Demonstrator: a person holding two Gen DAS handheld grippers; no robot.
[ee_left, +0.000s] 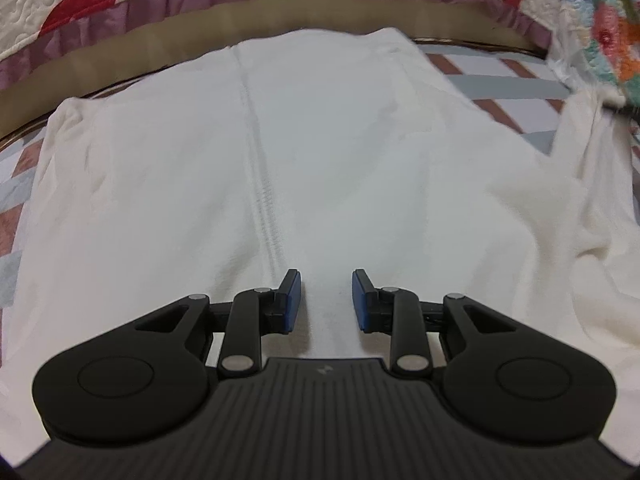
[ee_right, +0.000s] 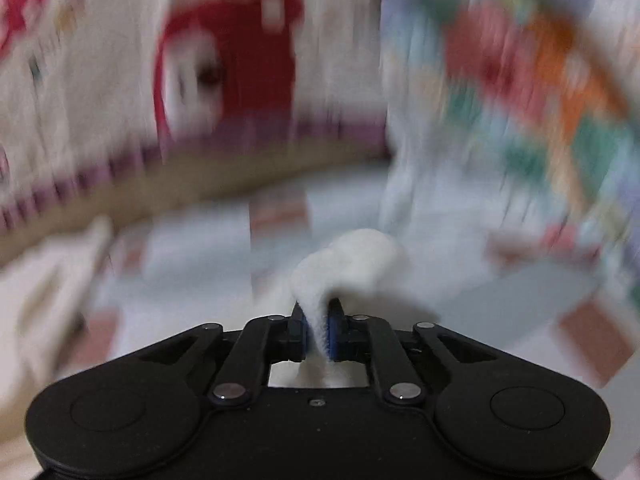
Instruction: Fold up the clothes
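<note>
Left wrist view: white garment [ee_left: 288, 168] spread flat on the striped sheet [ee_left: 516, 84], centre seam running toward 12 o'clock; one loose part trails off at 3 o'clock.
Left gripper [ee_left: 327, 300]: jaws apart, holding nothing, low over the near hem.
Right wrist view: heavily blurred, so the surroundings are uncertain.
Right gripper [ee_right: 318, 330]: clamped on a bunch of the white garment [ee_right: 348, 260].
Step, judged: probably carrying a side part across for a fold.
Next move calls for: laying that part flat and square on the body, left tongs steadying the cloth.
</note>
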